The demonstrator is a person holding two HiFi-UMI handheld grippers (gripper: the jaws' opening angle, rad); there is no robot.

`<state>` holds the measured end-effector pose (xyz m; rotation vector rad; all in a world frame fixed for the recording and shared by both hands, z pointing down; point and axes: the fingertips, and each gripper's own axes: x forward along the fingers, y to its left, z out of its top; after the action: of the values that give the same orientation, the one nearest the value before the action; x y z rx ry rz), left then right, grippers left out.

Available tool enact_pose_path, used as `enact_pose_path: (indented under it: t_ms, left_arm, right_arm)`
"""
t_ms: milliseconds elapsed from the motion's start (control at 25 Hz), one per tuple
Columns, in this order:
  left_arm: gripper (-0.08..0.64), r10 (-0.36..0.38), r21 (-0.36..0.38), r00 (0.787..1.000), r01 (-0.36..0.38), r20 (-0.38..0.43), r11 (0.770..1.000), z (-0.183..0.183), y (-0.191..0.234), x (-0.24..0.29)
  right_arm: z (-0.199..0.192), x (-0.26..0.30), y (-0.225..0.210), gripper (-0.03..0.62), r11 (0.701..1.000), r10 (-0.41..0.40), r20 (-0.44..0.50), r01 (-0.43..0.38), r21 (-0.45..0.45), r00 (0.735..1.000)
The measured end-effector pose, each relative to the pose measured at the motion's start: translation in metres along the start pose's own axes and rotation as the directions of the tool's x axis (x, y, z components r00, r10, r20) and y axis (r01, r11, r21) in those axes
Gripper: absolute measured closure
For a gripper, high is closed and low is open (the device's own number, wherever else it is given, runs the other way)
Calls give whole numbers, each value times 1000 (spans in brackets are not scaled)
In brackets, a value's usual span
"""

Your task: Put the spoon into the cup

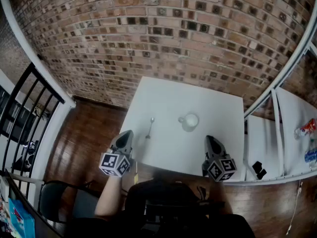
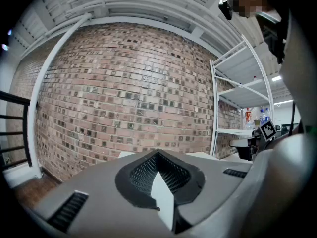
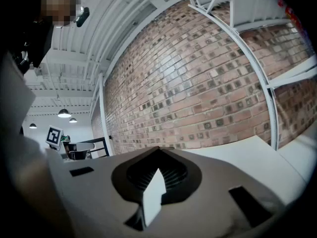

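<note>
Spoon (image 1: 150,128) lay on the white table (image 1: 168,100), left of the white cup (image 1: 189,121) and apart from it, while the left gripper (image 1: 125,137) and the right gripper (image 1: 211,142) were near the table's front edge, both with jaws pressed together on nothing.

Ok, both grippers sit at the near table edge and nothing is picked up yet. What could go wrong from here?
The left gripper is shut; reaching in like that would likely shove the spoon instead of gripping it. The spoon lies flat on the table, so the jaws may slip off its thin handle. The cup stands free nearby; a clumsy drop could tip it.
</note>
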<state>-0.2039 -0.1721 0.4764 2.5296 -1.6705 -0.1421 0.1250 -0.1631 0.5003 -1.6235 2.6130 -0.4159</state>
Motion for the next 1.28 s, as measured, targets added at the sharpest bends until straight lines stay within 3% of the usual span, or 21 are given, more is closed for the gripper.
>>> enact_pose_path:
  t_ms: [320, 520, 720, 840, 1040, 1200, 1280]
  left_arm:
    - [557, -21, 5, 999, 21, -26, 1000, -7, -6, 26]
    - [557, -32, -3, 999, 32, -1, 999, -12, -10, 35]
    - [557, 33, -66, 995, -39, -91, 997, -50, 2, 50]
    - [555, 69, -57, 982, -80, -174, 995, -83, 7, 50]
    - [491, 83, -45, 952, -100, -293, 994, -123, 13, 60]
    - [357, 77, -23, 925, -92, -371, 996, -150, 12, 74]
    - [356, 76, -8, 912, -87, -403, 996, -163, 10, 76]
  right_arm:
    - [1, 23, 6, 588, 999, 35, -9, -35, 0, 999]
    - [0, 37, 9, 588, 996, 77, -36, -79, -38, 996]
    - [-3, 38, 4, 588, 996, 80, -54, -81, -26, 995]
    - [-16, 32, 0, 588, 998, 67, -79, -67, -7, 995]
    - [-24, 29, -6, 588, 998, 57, -99, -56, 9, 994]
    - [-24, 22, -15, 588, 1000, 27, -98, -26, 11, 995]
    - [-23, 18, -17, 588, 1000, 14, -100, -13, 10, 995]
